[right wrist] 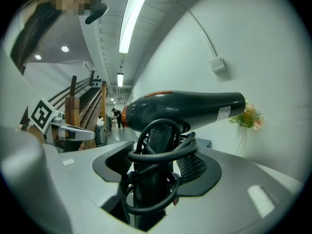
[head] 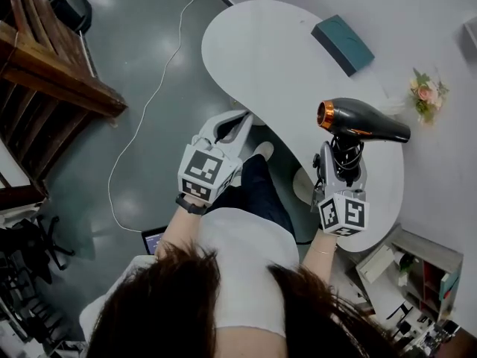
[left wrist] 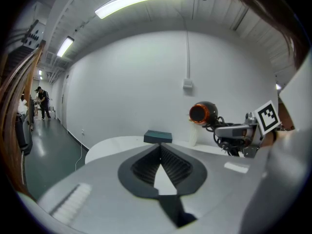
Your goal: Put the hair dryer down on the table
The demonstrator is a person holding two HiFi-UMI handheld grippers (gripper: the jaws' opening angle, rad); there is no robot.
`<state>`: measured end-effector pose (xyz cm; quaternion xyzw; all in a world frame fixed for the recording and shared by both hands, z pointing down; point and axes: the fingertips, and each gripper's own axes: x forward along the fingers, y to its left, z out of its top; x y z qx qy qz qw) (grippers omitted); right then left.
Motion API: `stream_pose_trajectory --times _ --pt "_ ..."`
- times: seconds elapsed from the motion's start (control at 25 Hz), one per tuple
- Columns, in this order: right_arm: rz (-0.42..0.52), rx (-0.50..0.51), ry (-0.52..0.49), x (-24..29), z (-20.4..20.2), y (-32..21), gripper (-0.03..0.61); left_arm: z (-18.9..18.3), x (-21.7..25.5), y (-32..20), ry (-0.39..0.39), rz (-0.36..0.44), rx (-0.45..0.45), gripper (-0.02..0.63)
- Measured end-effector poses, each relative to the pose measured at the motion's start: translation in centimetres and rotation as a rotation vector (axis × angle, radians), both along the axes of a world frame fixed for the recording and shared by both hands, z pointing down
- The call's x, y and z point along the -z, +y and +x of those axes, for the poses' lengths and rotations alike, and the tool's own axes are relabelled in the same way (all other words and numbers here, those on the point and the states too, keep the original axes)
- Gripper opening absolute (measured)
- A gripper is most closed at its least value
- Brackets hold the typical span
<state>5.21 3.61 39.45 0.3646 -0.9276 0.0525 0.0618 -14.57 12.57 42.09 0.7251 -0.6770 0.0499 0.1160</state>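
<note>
Person: dark hair (head: 186, 304) and a white top fill the bottom of the head view.
Left gripper (left wrist: 160, 150): left of the middle in the head view. Its jaws are pressed together at the tips and there is nothing between them.
Right gripper (head: 340, 149): right of the middle in the head view. Its jaws are clamped on the handle of the hair dryer.
Hair dryer: a shiny black hair dryer with an orange ring at its back end (head: 365, 121). It is held up in the air over the right part of the table and does not lie on it. Its handle points down and its barrel lies sideways.
Cord: a black cord (right wrist: 163, 155) is looped round the handle.
Table: a white table with a rounded, bean-like top (head: 261, 58), in the upper middle of the head view.
Box: a flat dark teal box (head: 343, 45) lies on the table near the top of the frame. It is closed, so what is inside cannot be seen.
Vase: a small white vase (left wrist: 193, 135) stands at the table's right side with pink and green flowers (head: 426, 92) in it.
Floor: grey and shiny, with a thin white cable (head: 149, 103) lying on it at the left.
Stairs: brown wooden stairs (head: 52, 66) in the upper left.
</note>
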Motion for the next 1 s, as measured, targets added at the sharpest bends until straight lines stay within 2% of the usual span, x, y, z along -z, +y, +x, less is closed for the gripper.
stream_pose_trajectory --times 0.2,0.44,0.76,1.0 --pt "-0.008 -0.033 -0.001 -0.6 -0.2 -3.2 0.278 -0.6 -0.4 -3.5 -0.003 -0.003 -0.027 0.058" --pt "-0.019 -0.081 -0.009 -0.6 -0.8 -8.5 0.278 -1.4 0.6 -10.5 -0.021 0.009 -0.095 0.058" --pt "-0.016 -0.193 -0.035 0.4 1.1 -15.2 0.277 0.0 2.3 -19.7 -0.046 0.028 -0.209 0.058" --pt "-0.006 -0.269 -0.042 0.9 3.0 -17.0 0.276 1.8 3.1 -23.3 -0.057 0.047 -0.292 0.058"
